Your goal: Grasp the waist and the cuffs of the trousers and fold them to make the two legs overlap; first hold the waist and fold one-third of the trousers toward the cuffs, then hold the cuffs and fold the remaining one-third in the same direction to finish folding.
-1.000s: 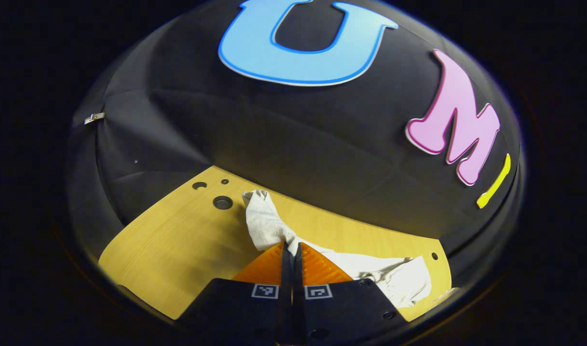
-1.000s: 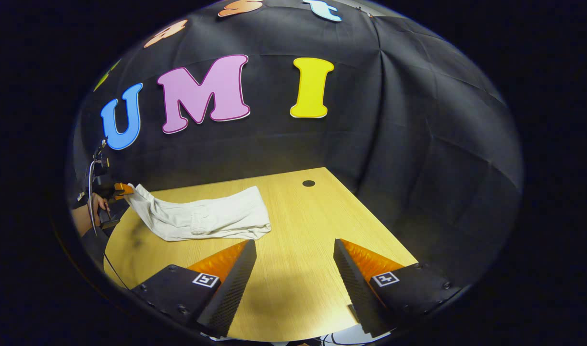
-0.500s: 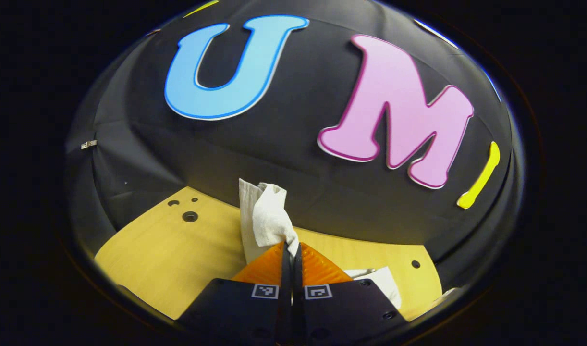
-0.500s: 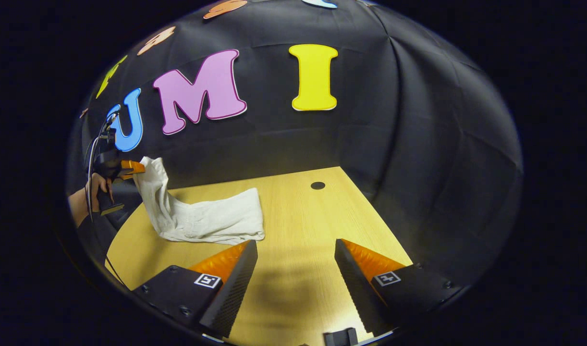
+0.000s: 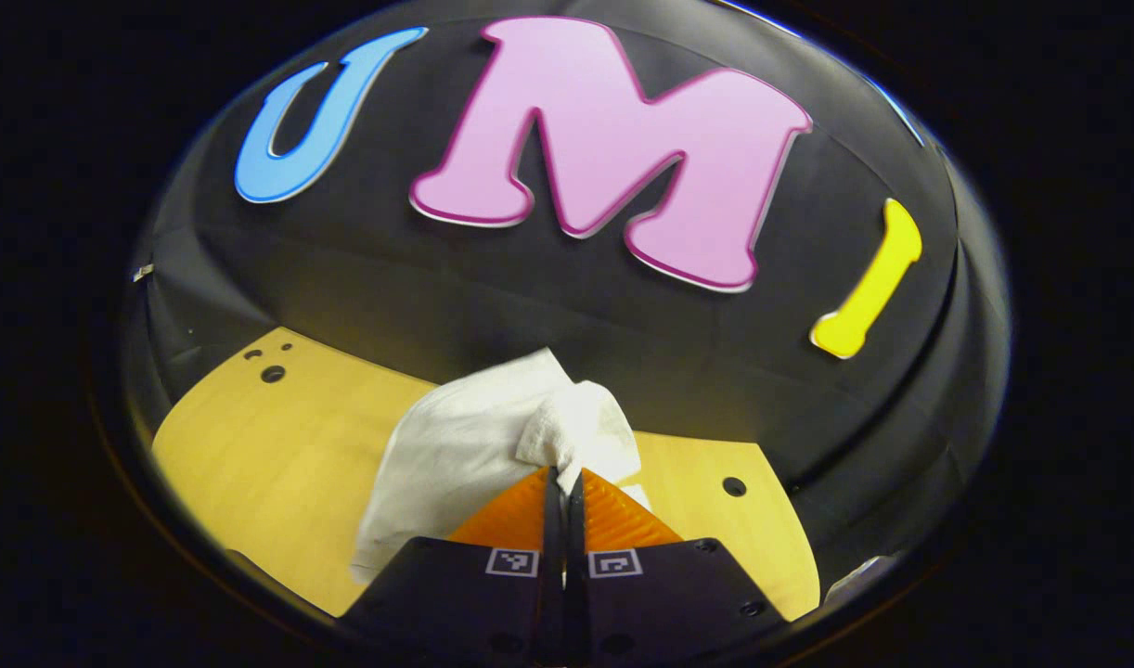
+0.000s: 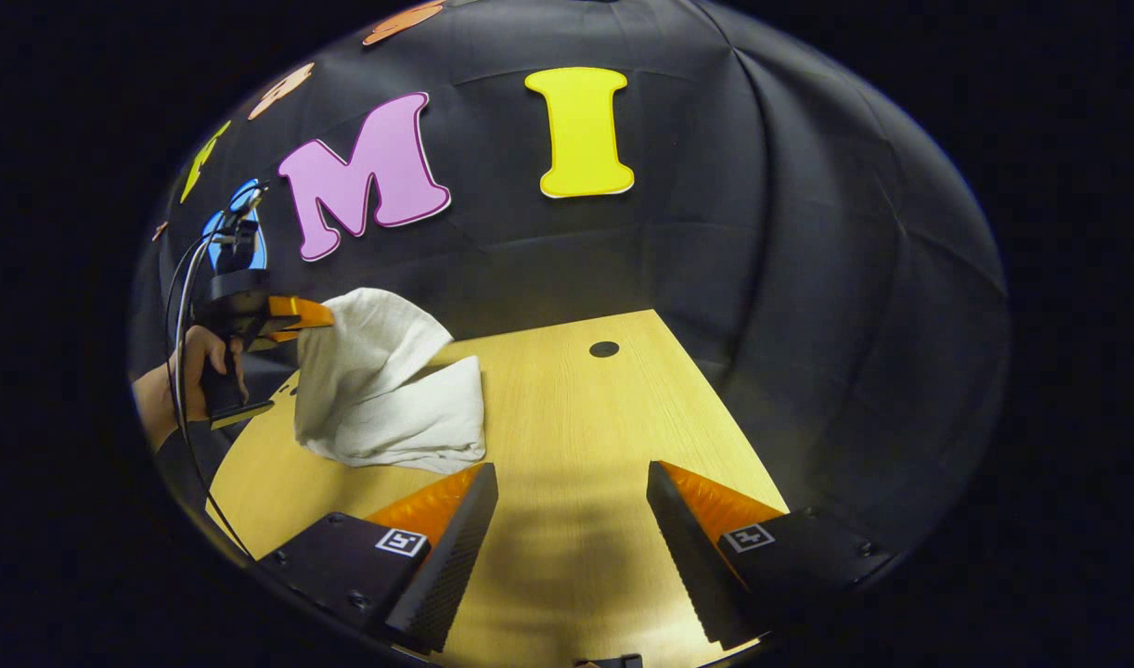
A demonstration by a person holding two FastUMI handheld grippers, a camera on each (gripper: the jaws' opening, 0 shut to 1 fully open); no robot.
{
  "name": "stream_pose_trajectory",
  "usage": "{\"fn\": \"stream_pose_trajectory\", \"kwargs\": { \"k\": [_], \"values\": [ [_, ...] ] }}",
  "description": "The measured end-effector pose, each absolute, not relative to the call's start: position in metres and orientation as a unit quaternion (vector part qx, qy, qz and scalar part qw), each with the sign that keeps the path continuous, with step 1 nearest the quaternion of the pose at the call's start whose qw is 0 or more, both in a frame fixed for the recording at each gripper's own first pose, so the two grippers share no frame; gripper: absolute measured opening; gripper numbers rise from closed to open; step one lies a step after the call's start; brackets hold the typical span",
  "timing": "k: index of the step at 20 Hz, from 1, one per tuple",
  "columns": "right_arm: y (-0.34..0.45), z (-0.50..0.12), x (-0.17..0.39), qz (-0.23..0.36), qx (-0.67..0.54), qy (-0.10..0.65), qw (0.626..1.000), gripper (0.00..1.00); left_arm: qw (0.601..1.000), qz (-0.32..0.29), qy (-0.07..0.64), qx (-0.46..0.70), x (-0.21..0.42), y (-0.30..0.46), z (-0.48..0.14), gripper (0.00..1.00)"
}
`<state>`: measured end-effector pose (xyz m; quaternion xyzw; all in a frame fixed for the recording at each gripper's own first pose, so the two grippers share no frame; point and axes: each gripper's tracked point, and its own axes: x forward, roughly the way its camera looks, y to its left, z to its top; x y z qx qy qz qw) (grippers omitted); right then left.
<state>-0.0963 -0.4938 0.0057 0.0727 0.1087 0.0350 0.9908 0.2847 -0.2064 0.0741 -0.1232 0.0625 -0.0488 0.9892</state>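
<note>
On the left, a hand (image 6: 179,376) grips the handle of the left tool (image 5: 563,475), which is raised above the bench (image 6: 567,408) and pinched tight on one end of the white trousers (image 6: 381,385). In the left gripper view the cloth bunches right at the closed tips and spills away over them. From that tool the lifted end arcs over toward the right, while the rest of the trousers lies flat on the bench below and just beside it, long axis running left to right (which end is pinched, waist or cuffs, I cannot tell from here). The fold looks to be in mid-carry: the raised part must come down onto the flat part, so the move turns on the free end lying to the right of the left tool.

Further right, the right tool (image 6: 572,482) hovers low over bare bench with its jaws spread wide and nothing between them. The trousers lie ahead and to its left, near but apart. The left tool is plainly the nearer one.
</note>
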Motion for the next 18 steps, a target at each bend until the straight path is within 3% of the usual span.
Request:
{"fn": "stream_pose_trajectory", "kwargs": {
  "k": [9,13,14,15,18],
  "values": [
    [-0.507,-0.003,-0.117,0.057,0.057,0.113,0.99,0.99,0.986,-0.083,0.123,-0.075,0.275,-0.296,0.011,0.07],
    [-0.509,-0.004,-0.112,0.054,0.077,0.11,0.989,0.99,0.983,-0.093,0.138,-0.072,0.263,-0.307,-0.009,0.15],
    [-0.51,-0.004,-0.11,0.053,0.081,0.106,0.99,0.99,0.983,-0.101,0.138,-0.072,0.26,-0.309,-0.01,0.25],
    [-0.51,-0.003,-0.109,0.051,0.084,0.101,0.99,0.99,0.982,-0.109,0.135,-0.072,0.255,-0.311,-0.01,0.23],
    [-0.509,0.001,-0.108,0.047,0.095,0.096,0.99,0.99,0.983,-0.125,0.121,-0.067,0.239,-0.307,-0.003,0.63]
  ]
}}
